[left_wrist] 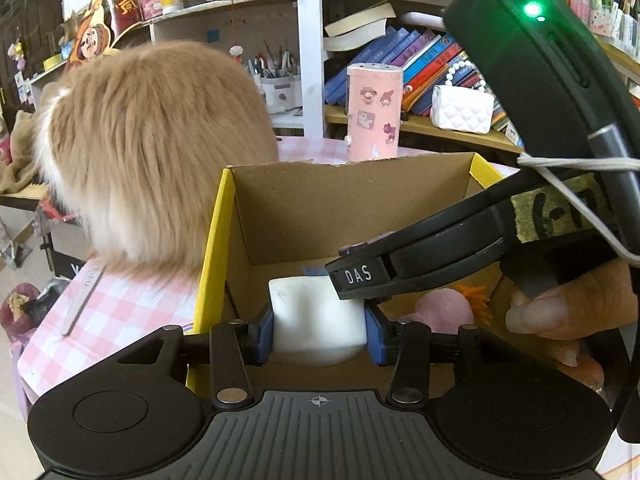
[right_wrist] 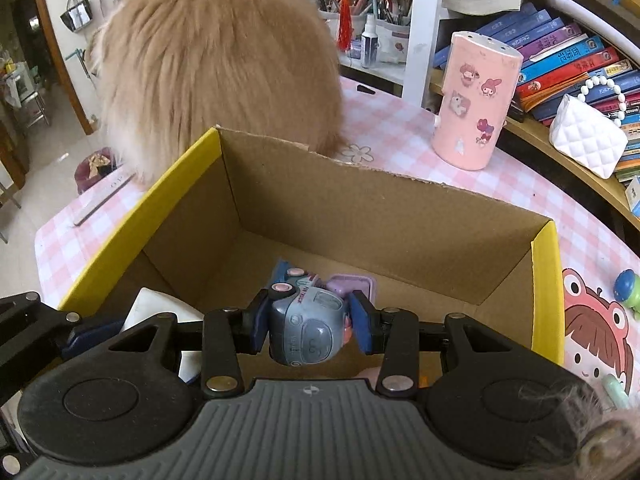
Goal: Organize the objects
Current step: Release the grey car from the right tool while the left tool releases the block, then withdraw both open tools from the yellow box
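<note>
Two tools inside cardboard box [right_wrist: 360, 216], frame bottom | left tool [left_wrist: 319, 334] pads flank white block [left_wrist: 316, 320], touching | right tool [right_wrist: 308, 326] clamps grey toy car [right_wrist: 306, 328] | purple case [right_wrist: 352, 286] beyond | pink canister [right_wrist: 476, 104] on tabletop [right_wrist: 400, 132], upper right

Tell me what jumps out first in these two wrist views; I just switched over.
A big fluffy tan animal sits on the pink checked tablecloth right behind the open cardboard box. Over that box, the left hand-held gripper clamps a white block and the right hand-held gripper clamps a small grey-blue toy car. A pink sticker-covered container stands behind the box near the bookshelf.
</note>
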Demonstrator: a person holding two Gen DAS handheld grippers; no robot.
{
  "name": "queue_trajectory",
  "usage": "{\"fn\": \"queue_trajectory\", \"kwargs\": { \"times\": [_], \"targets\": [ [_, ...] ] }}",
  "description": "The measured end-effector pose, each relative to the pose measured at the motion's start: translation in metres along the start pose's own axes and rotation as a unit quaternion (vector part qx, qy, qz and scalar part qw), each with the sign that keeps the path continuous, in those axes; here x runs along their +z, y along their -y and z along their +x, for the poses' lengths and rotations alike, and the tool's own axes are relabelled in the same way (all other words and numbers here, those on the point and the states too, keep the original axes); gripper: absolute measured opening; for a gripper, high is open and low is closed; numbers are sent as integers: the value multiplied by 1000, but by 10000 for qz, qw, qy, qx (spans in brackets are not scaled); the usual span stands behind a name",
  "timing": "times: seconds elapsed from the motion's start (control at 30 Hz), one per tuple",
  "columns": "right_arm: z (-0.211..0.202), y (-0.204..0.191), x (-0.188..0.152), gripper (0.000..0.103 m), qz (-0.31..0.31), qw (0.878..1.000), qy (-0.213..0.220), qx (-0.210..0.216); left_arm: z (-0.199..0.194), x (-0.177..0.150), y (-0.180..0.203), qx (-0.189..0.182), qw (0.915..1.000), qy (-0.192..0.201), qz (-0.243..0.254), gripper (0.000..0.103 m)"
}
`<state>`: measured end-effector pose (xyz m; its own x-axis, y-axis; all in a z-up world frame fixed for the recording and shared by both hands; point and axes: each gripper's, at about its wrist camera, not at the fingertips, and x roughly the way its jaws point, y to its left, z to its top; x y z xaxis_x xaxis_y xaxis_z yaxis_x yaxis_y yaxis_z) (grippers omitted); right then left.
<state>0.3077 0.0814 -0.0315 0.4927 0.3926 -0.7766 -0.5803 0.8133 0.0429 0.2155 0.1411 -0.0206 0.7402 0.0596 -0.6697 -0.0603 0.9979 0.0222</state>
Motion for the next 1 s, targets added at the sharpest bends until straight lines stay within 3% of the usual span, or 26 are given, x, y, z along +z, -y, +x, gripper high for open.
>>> {"fn": "queue_trajectory", "kwargs": {
  "times": [0.07, 0.53, 0.83, 1.0],
  "targets": [
    [-6, 0, 0, 52, 36, 9999, 155, -38, -4, -1, -1, 26, 9999, 52, -86, 54],
    [-87, -13, -13, 51, 403, 9892, 1325, -476, -63, -4, -17, 87, 9969, 726, -306, 67],
    [-145, -22, -59, 51, 804, 9727, 1869, -1116, -100, -28, -40, 140, 9945, 821, -640, 81],
    [-164, -38, -97, 51, 846, 9689, 1888, -1355, -118, -45, -46, 125, 9946, 781, -679, 84]
  ]
}}
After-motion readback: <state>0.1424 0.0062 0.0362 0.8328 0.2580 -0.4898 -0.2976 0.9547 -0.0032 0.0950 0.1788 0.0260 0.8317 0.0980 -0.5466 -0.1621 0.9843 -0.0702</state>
